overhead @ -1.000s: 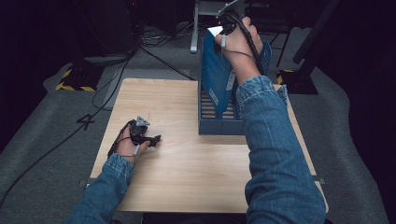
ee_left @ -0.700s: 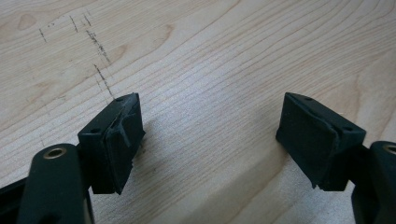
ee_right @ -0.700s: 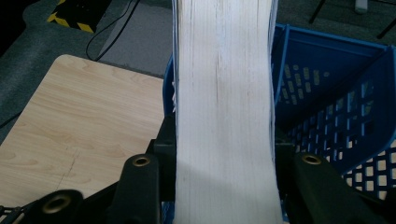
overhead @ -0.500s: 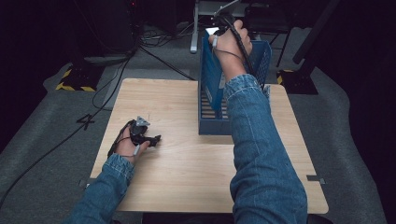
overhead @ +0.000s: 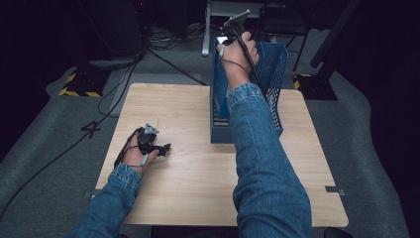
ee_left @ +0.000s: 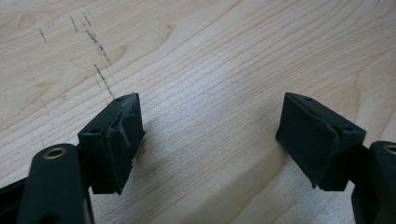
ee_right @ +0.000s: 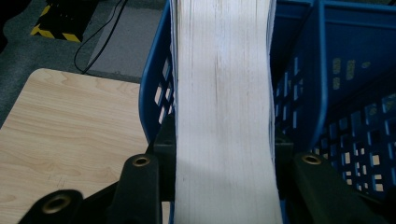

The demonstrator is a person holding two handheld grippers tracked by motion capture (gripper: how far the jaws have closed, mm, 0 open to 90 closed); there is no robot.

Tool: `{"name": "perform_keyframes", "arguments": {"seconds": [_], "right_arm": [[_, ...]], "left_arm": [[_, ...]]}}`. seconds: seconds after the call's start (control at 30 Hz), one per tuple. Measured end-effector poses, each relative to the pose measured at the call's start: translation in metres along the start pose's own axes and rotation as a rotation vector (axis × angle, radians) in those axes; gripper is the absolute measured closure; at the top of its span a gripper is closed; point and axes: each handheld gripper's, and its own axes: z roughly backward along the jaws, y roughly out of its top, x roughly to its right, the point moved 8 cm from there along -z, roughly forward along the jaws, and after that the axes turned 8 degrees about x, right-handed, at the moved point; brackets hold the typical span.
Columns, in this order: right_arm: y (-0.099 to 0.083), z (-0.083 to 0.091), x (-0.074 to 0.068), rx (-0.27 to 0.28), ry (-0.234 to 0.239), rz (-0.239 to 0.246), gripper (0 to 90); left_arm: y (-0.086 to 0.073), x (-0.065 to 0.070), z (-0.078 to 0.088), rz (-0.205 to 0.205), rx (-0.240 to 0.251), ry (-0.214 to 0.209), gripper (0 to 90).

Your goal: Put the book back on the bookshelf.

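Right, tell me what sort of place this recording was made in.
Probably a lab or studio set up for recording, not a home. A bare wooden table stands on grey carpet, cables trail across the floor behind it, and yellow-and-black hazard tape marks an equipment base against a dark background.

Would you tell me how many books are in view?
1: a thick book, page edges showing, clamped in the right gripper at the blue rack. Others may be hidden inside the rack.
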Motion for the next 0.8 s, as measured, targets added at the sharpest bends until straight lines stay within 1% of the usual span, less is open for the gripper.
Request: {"name": "perform_keyframes", "arguments": {"seconds": [0.17,0.43,0.6,0.67,0.8], "right_arm": [[-0.005,-0.012,-0.002,-0.007,-0.008,0.009,60.3],[-0.015,-0.03,-0.001,-0.024,-0.017,-0.032,60.1],[-0.02,-0.041,-0.004,-0.036,-0.026,-0.021,60.1],[-0.02,-0.042,-0.004,-0.026,-0.024,-0.032,60.0],[-0.02,-0.042,-0.003,-0.03,-0.024,-0.039,60.0]], "left_arm": [[0.0,0.0,0.0,0.0,0.0,0.0,22.5],[0.0,0.0,0.0,0.001,0.0,0.0,22.5],[0.0,0.0,0.0,0.001,0.0,0.0,22.5],[0.0,0.0,0.0,0.001,0.0,0.0,22.5],[0.0,0.0,0.0,0.001,-0.001,0.0,22.5]]}}
